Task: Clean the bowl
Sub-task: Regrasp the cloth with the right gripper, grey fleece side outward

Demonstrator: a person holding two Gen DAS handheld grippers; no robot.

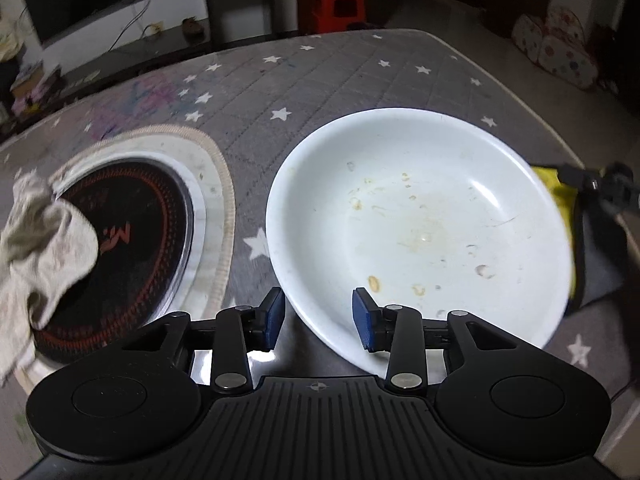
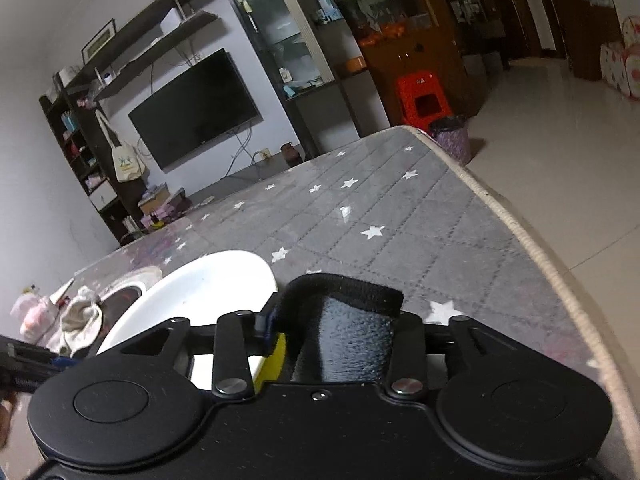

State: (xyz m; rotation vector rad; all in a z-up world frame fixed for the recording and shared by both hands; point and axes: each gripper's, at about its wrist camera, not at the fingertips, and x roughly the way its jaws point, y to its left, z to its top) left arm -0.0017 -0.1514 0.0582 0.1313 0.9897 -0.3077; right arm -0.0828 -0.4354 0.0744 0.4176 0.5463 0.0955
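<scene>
1. While your left gripper [image 1: 319, 319] is hovering with fingers spread astride the near rim of the soiled white bowl [image 1: 420, 216] on the counter [image 1: 328, 80], clamp that rim first.
2. Your right gripper [image 2: 340, 320] is pinching a black-and-yellow sponge [image 2: 352, 344] just right of the bowl; sweep it across the stains.
3. The sponge is hiding your right fingertips.

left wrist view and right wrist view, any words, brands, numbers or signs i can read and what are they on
"M": red lettering on the black induction cooktop, seen upside down and partly covered by the beige rag; the rest cannot be read.
Tote bag hanging by the TV: a green and yellow print, too small to read.
White bowl: only food stains, no text.
Yellow sponge in the right gripper: no text visible.
</scene>
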